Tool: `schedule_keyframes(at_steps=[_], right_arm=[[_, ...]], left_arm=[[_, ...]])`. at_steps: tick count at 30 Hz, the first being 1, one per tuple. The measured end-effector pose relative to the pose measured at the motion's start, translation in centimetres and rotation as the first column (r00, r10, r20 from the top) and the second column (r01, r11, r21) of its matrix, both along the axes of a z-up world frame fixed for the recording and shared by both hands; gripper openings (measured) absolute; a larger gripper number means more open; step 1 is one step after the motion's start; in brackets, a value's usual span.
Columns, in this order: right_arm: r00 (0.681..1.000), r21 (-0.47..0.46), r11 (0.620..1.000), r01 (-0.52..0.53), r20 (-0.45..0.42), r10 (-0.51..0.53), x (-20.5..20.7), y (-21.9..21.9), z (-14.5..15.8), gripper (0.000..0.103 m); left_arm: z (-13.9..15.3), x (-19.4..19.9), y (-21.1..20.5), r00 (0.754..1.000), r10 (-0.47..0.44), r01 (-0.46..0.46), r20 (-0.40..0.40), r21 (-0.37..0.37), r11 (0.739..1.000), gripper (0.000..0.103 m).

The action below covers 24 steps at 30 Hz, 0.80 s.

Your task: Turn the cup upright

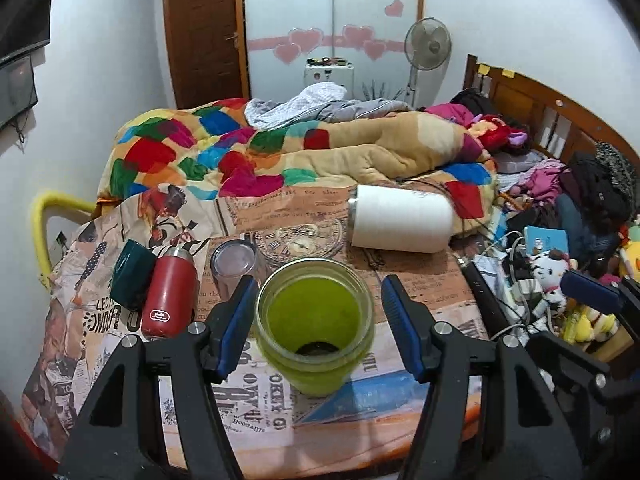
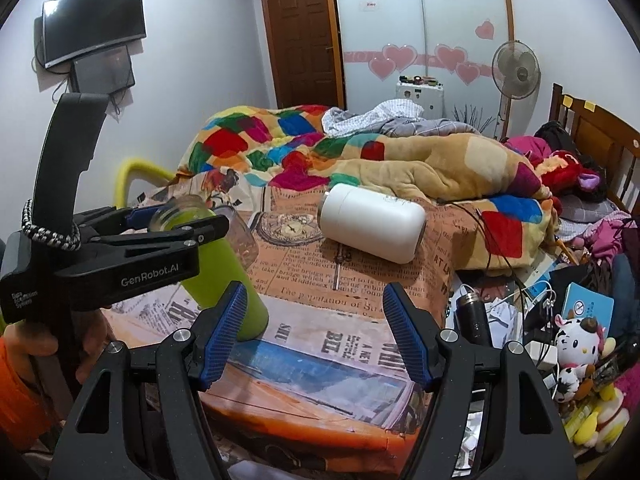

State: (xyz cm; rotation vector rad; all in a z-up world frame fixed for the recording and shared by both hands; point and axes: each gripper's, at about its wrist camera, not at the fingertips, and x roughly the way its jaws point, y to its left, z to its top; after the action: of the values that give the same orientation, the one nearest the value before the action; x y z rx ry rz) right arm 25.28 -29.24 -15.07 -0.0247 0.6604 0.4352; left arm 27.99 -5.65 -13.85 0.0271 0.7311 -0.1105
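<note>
Green cup (image 1: 315, 326) stands upright, mouth up, on the newspaper-print tabletop (image 1: 416, 292) near its front edge; in the right wrist view it (image 2: 224, 276) looks slightly tilted, cannot tell if that's the lens. We see it between the blue pads of our left tool (image 1: 316, 322): jaws spread, left pad close to the rim, right pad clearly apart, no clamp visible. Behind it, the white flask (image 1: 400, 220) lies on its side at the tabletop's far edge. Left of the cup: red bottle (image 1: 170, 294) lying down, dark green mug (image 1: 130, 276) beside it, clear glass (image 1: 233, 262) upright. Our right tool (image 2: 316, 334) is spread apart over the tabletop, gripping nothing, cup just left of its left pad.
</note>
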Motion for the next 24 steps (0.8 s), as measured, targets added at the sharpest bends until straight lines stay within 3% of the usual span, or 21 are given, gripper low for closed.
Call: schedule_keyframes(at_steps=[5,12,17,21,24], right_arm=[[0.998,0.014,1.000,0.010,0.060,-0.011,-1.5,-0.3,2.2,0.067],[0.977,0.081,0.997,0.007,0.213,-0.024,-5.4,-0.5,7.1,0.067],[0.944,0.161,0.987,-0.016,0.327,-0.038,-9.0,-0.7,10.6,0.067],[0.914,0.195,0.980,-0.029,0.402,-0.053,-11.7,-0.6,12.3,0.069],[0.885,0.201,0.979,-0.018,0.458,-0.078,-13.5,-0.2,12.9,0.080]], left_arm=[[2.8,-3.2,0.7,0.998,-0.011,0.013,0.056,-0.038,0.999,0.063],[8.5,-10.0,2.4,0.973,0.002,0.012,0.230,-0.060,0.998,0.065],[12.0,-15.6,3.1,0.921,0.023,0.001,0.389,-0.061,0.998,0.076],[13.9,-19.6,3.9,0.872,0.064,-0.023,0.485,-0.088,0.996,0.090],[14.7,-21.8,4.2,0.843,0.084,-0.043,0.532,-0.090,0.995,0.095]])
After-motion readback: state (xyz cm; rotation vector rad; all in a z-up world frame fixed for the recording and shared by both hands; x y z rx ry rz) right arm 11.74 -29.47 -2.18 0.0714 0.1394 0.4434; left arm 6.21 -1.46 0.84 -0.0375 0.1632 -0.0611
